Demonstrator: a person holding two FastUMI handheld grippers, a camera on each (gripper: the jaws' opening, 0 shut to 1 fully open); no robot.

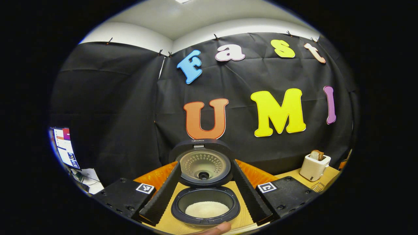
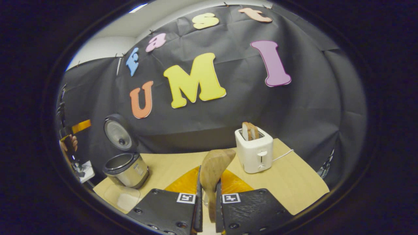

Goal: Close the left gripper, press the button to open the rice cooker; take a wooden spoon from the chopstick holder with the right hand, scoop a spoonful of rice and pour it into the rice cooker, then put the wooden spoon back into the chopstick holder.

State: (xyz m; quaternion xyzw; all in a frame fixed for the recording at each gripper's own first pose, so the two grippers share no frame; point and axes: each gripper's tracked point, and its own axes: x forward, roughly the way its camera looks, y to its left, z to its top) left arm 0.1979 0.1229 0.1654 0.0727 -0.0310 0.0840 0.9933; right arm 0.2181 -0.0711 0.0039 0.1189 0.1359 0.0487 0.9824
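The rice cooker (image 1: pixel 205 215) stands open just ahead in the left gripper view, its lid (image 1: pixel 204 163) upright and white rice (image 1: pixel 207 209) lying in the pot. My left gripper (image 1: pixel 206 164) is open, with one finger on each side of the cooker and nothing between them. My right gripper (image 2: pixel 209 184) is shut on the handle of a wooden spoon (image 2: pixel 214 168), whose bowl points up and away. In the right gripper view the open rice cooker (image 2: pixel 126 169) sits far to the left on the table.
A white toaster (image 2: pixel 254 153) with bread stands to the right on the wooden table (image 2: pixel 294 186); I also see this toaster (image 1: pixel 314 167) at the far right. An orange mat (image 2: pixel 183 184) lies under the right gripper. A hand (image 2: pixel 69 143) shows at the far left, and a clear container (image 2: pixel 122 197) lies before the cooker.
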